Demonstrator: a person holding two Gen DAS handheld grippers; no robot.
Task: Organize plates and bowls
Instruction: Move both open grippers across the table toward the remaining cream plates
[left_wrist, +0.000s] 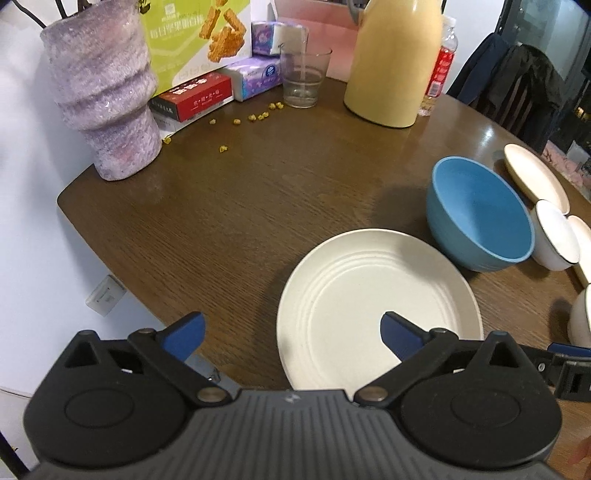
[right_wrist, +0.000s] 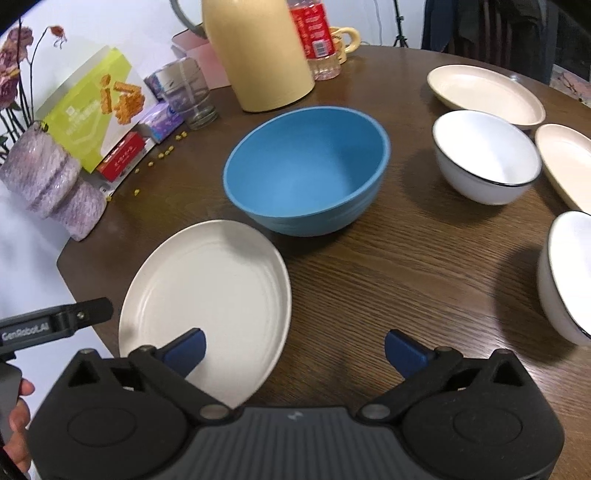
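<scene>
Dishes on wooden table, both grippers spread, holding nothing.
Blue bowl empty, just beside cream plate; left gripper and right gripper above plate's edges; white bowl empty.

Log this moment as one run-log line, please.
left gripper: open, empty | right gripper: open, empty | ridged plate: on table, beside blue bowl | white bowls, plates: unstacked

Near you: ridged plate on table | behind it, just beside: large bowl | right of bowl: small bowl, oval dishes behind | far edge: jug, glass, vase at left.
</scene>
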